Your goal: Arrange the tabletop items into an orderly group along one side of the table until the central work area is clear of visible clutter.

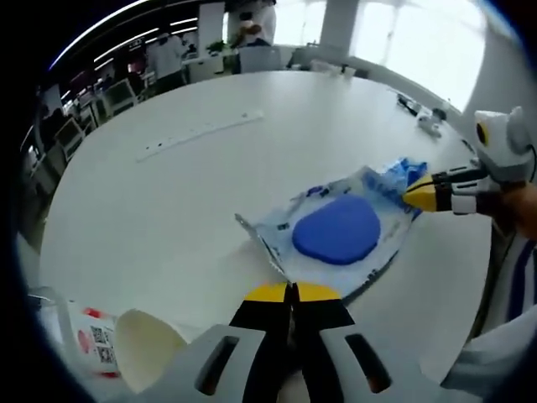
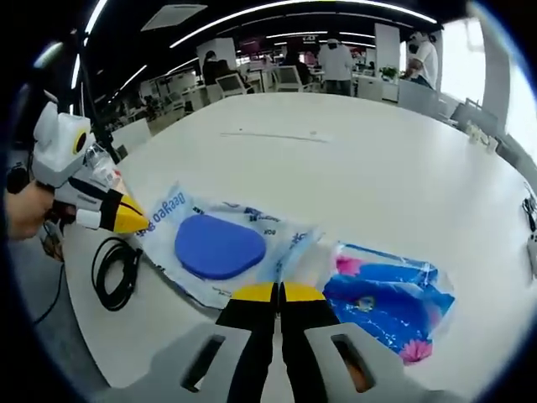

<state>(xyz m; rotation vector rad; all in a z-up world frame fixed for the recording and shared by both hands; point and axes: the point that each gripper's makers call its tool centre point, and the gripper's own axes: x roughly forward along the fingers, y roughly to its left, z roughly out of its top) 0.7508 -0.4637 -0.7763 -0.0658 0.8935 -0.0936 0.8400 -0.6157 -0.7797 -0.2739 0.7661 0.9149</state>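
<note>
A clear plastic packet (image 1: pixel 344 231) with blue print and a blue oval pad inside lies on the round white table (image 1: pixel 201 193). My left gripper (image 1: pixel 292 290) is shut on the packet's near edge, whose corner is raised a little. The right gripper (image 1: pixel 419 196) comes in from the right, its yellow tips shut on the packet's far end. In the right gripper view the same packet (image 2: pixel 220 245) lies ahead, and my right gripper (image 2: pixel 278 291) is shut at its edge. There the left gripper (image 2: pixel 127 218) pinches the packet's left corner, held by a hand.
A white paper cup (image 1: pixel 147 348) lies on its side beside a red-printed packet (image 1: pixel 96 340). A long white strip (image 1: pixel 201 134) lies mid-table. A blue and pink packet (image 2: pixel 390 298) and a coiled black cable (image 2: pixel 117 269) lie near the table edge. People and chairs stand beyond.
</note>
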